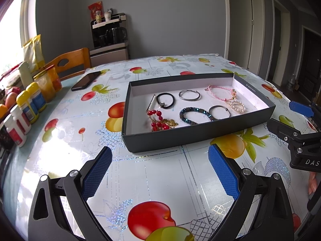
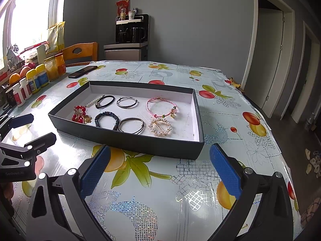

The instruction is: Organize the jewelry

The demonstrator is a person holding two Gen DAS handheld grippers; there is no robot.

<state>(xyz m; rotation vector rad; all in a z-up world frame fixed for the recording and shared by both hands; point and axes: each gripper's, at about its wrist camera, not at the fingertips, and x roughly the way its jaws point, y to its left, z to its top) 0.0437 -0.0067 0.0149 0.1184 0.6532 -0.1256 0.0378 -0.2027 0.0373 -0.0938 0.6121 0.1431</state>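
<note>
A dark shallow box (image 1: 192, 136) (image 2: 128, 143) with a white floor holds the jewelry: a red bead and gold chain piece (image 1: 159, 120) (image 2: 80, 115), a black band (image 1: 165, 100) (image 2: 104, 101), a silver bangle (image 1: 189, 95) (image 2: 127, 102), a pink cord bracelet (image 1: 219, 92) (image 2: 161, 107), a blue beaded bracelet (image 1: 195, 115) (image 2: 107, 119), a dark bangle (image 1: 219, 112) (image 2: 131, 125) and a pearl ring clip (image 1: 237, 106) (image 2: 160, 128). My left gripper (image 1: 159, 168) is open and empty in front of the box. My right gripper (image 2: 159, 167) is open and empty too.
A black phone (image 1: 86, 81) (image 2: 82, 71) lies behind the box. Several bottles and jars (image 1: 30, 104) (image 2: 36, 80) line the table's left edge, with a wooden chair (image 1: 68, 64) behind. The fruit-print tablecloth (image 1: 150, 180) covers the table.
</note>
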